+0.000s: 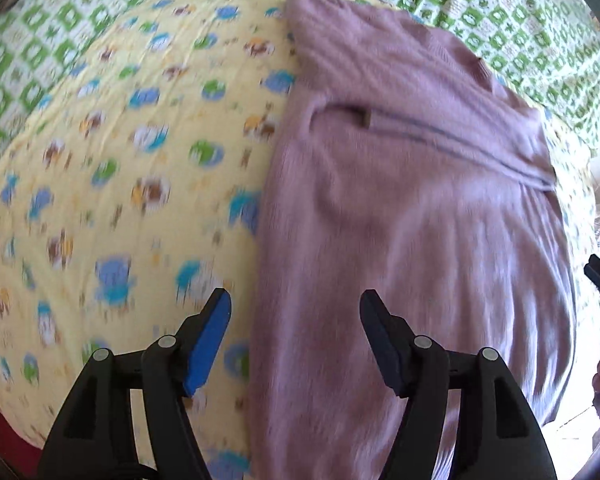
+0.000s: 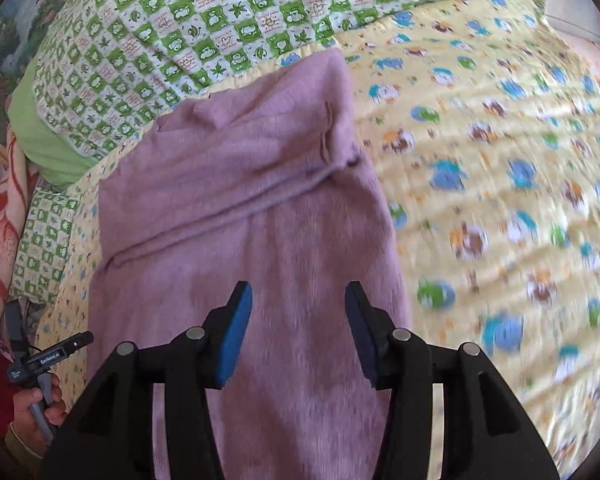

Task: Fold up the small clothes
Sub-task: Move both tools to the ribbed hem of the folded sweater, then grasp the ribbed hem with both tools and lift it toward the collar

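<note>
Plainly, both claws stand spread over a bed with nothing between their pads. The left claw (image 1: pixel 295 306) points down at the left edge of a mauve knit garment (image 1: pixel 412 200), which lies folded lengthwise on a yellow quilt printed with small animals (image 1: pixel 112 168); the blue-padded finger (image 1: pixel 208 344) hangs over the bare quilt to the left of that edge, while the dark finger on the other side hangs over the knit cloth itself. Ahead of this claw a folded band of the garment crosses it at a slant, and beyond that lies a green-and-white checked blanket (image 1: pixel 500 12). At the far right rim of this view a black tip of the other tool and part of a hand show, blurred. The right claw (image 2: pixel 299 300) hangs over the middle of the same mauve knit garment (image 2: pixel 236 200), both fingers above cloth, with the garment running away ahead and its far end resting at the edge of the checked blanket (image 2: pixel 180 40). Only this view shows the quilt (image 2: pixel 500 160) stretching well off to the right of the claw, a light green pillow (image 2: pixel 48 136) ahead to the left, and, low to the left, the person's left hand (image 2: pixel 36 412) gripping the handle of the other tool. Whether either claw touches the cloth cannot be told.
</note>
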A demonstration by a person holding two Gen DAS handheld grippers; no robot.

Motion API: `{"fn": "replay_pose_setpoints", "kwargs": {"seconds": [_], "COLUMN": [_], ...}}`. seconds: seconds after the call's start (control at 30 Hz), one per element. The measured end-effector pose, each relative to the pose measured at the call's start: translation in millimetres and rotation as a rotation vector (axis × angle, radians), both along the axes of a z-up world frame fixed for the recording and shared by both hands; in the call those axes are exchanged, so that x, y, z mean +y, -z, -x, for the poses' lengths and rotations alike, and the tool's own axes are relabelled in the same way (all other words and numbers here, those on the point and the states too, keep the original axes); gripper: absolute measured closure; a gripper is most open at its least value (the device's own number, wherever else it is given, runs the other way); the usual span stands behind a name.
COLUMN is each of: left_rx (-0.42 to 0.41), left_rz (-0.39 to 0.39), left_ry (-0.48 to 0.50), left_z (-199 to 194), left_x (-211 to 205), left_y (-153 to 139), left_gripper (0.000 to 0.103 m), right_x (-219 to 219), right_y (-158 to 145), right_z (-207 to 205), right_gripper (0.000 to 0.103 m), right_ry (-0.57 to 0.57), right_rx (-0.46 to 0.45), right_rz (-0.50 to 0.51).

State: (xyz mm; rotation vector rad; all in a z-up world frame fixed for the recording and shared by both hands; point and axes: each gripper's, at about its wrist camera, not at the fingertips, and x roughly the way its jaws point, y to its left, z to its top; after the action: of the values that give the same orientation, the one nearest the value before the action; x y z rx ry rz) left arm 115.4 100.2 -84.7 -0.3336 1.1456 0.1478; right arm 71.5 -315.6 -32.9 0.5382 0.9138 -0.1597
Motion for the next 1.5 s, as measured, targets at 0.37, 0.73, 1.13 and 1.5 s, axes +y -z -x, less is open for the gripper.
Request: {"fn": "replay_pose_setpoints", "kwargs": {"seconds": [0.37, 0.73, 1.13, 1.5], "left_rx": [0.045, 0.072, 0.046, 0.024], "left_rz": [0.056, 0.088, 0.234, 0.32], "left_ry": [0.08, 0.135, 0.133, 0.103], "left_z": [60, 108, 131, 129], "left_x": [-6, -24, -40, -25], "left_y": [14, 26, 38, 40], "left_gripper": [0.03, 0.024, 0.025, 0.084], "right_x": [20, 24, 34, 24], "right_y": [15, 36, 56, 70], "right_z": [86, 144, 162, 168], "right_gripper": [0.053, 0.053, 0.053, 0.067], "right_ry": [0.014, 0.032, -0.018, -0.002], "right_rx": [0.035, 0.082, 0.026, -0.022], "right_rz": [-0.029, -0.105, -0.155, -0.346]}}
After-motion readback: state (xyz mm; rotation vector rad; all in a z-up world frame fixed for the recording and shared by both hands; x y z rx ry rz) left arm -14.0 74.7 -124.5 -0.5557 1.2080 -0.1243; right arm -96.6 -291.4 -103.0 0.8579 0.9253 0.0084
